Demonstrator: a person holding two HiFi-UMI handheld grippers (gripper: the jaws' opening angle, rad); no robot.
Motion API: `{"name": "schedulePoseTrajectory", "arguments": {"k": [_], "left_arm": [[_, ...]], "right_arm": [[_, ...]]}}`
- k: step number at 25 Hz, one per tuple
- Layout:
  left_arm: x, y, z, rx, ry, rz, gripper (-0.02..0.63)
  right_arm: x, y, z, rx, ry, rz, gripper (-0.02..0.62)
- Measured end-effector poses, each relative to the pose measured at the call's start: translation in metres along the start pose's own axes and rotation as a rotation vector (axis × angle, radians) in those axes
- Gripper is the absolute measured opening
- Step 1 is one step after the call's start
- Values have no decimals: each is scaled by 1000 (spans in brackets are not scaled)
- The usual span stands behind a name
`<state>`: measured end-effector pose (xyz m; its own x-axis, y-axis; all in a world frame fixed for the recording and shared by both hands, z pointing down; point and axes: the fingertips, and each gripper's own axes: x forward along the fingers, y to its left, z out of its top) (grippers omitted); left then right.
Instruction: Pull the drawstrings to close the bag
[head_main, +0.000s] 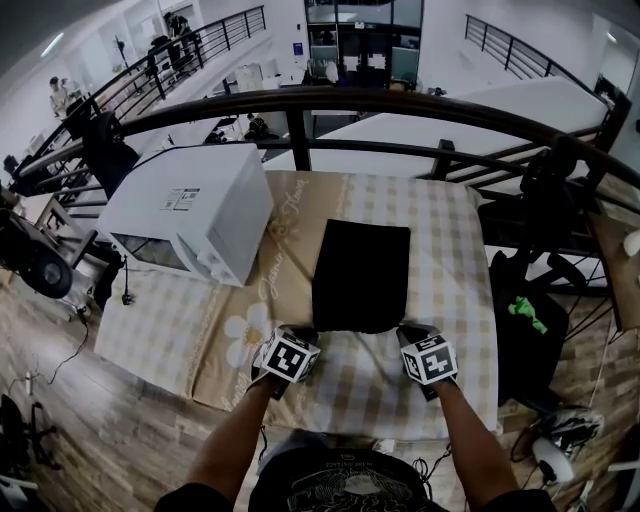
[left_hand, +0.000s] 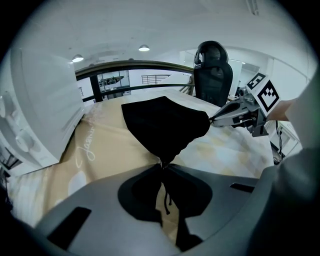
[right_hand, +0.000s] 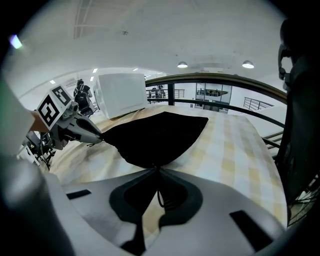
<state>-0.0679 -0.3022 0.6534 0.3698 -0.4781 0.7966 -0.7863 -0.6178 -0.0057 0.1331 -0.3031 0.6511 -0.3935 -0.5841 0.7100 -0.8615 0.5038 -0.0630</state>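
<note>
Matt black cloth bag (head_main: 361, 275) on checked woven tablecloth (head_main: 440, 230)

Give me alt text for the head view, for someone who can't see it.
The left tongs and right tongs each pinch a near corner of a flat black bag on a checked tablecloth. A white box sits to the left, a railing beyond.

White boxy appliance (head_main: 190, 215) on checked tablecloth (head_main: 445, 225), dark railing (head_main: 400, 100) behind, black office chair (left_hand: 213, 72) nearby, wooden floor (head_main: 60, 335)
</note>
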Motion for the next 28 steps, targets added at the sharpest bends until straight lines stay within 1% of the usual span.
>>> {"name": "schedulePoseTrajectory", "arguments": {"k": [5,9,13,16,28], "left_arm": [[-8,2,3,-17,-14,14,38],[-15,5,19,-1,-72,45,38],[-25,9,28,-34,-97,72,38],[-34,12,39,-50,-128,92,38],[-70,14,93,-37,-253,150,38]], "right_arm": [[-7,-1,8,-10,-22,-5,26],[-13,-3,18,-17,-42,-12,26],[-21,-5,27,-24,-60,-26,26],[-29,-8,38,-31,-84,-34,26],[-68,-24,87,-72,-197,-81,26]]}}
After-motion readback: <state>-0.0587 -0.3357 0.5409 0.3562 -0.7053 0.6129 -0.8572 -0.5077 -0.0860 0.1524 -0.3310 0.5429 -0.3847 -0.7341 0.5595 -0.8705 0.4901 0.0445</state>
